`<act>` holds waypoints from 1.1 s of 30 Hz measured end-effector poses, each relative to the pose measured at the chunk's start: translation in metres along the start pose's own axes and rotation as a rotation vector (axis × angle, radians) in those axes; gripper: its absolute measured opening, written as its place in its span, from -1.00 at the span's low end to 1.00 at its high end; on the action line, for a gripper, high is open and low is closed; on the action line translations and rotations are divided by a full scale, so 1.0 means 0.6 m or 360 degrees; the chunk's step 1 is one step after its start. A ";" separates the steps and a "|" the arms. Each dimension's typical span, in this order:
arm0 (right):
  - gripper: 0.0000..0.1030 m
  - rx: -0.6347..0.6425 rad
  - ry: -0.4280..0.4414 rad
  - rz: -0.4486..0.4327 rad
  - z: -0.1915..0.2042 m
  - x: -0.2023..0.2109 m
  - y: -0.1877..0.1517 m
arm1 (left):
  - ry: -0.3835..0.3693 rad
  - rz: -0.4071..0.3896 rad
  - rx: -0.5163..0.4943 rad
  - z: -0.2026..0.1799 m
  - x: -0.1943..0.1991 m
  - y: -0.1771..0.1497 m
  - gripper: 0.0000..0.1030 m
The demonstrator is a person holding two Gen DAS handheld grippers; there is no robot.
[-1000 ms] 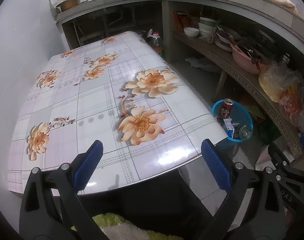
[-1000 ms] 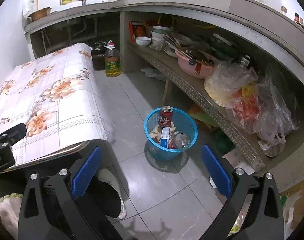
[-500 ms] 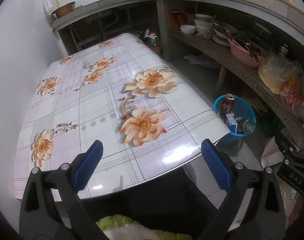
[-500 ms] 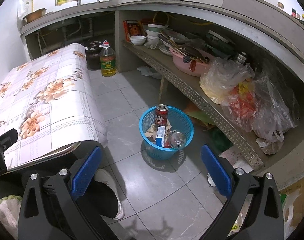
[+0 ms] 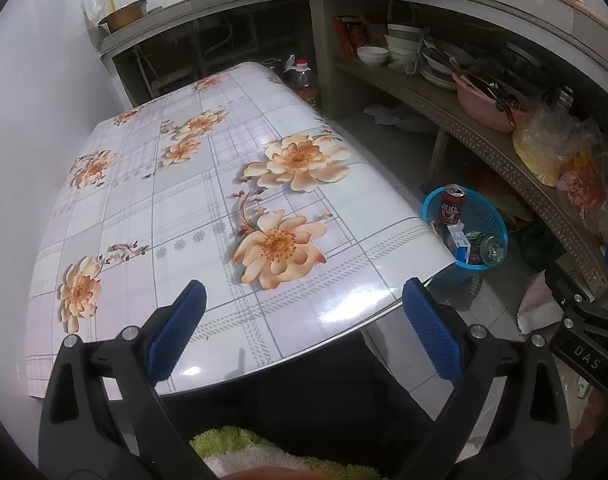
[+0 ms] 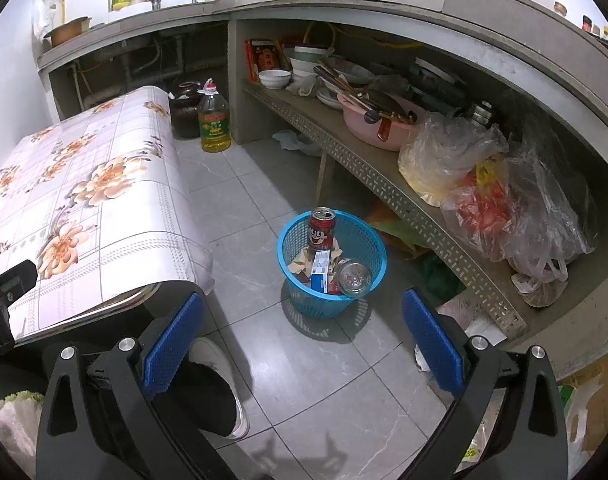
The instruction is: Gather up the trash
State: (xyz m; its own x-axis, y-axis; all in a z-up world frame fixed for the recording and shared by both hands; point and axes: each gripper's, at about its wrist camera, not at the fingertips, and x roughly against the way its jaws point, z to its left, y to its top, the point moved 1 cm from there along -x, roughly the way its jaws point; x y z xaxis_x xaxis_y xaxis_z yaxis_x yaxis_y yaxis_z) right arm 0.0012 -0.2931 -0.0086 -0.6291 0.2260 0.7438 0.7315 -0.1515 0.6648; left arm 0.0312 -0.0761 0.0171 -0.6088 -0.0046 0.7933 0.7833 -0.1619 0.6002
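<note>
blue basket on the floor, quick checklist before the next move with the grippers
1. Blue basket upright on the floor beside the table: ok.
2. Red can, small carton and glass jar in the basket: ok.
3. Left gripper open, holding nothing: ok.
4. Right gripper open, holding nothing: ok.
5. No trash visible on the tabletop: ok.
6. Room left in the basket: cannot tell.
</note>
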 end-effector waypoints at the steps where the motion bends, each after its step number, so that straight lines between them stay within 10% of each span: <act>1: 0.88 -0.0002 0.0000 -0.0001 0.000 0.000 0.000 | -0.0001 0.0000 0.0000 0.001 0.000 0.000 0.83; 33: 0.88 -0.0008 -0.0008 -0.0006 0.001 0.007 0.004 | 0.0001 0.0002 0.0014 0.006 0.000 -0.002 0.83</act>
State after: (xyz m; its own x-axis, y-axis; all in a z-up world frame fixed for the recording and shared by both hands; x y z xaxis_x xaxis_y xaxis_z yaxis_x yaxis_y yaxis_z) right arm 0.0004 -0.2922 -0.0036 -0.6303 0.2315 0.7410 0.7280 -0.1553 0.6678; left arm 0.0309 -0.0723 0.0168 -0.6079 -0.0057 0.7940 0.7852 -0.1531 0.6000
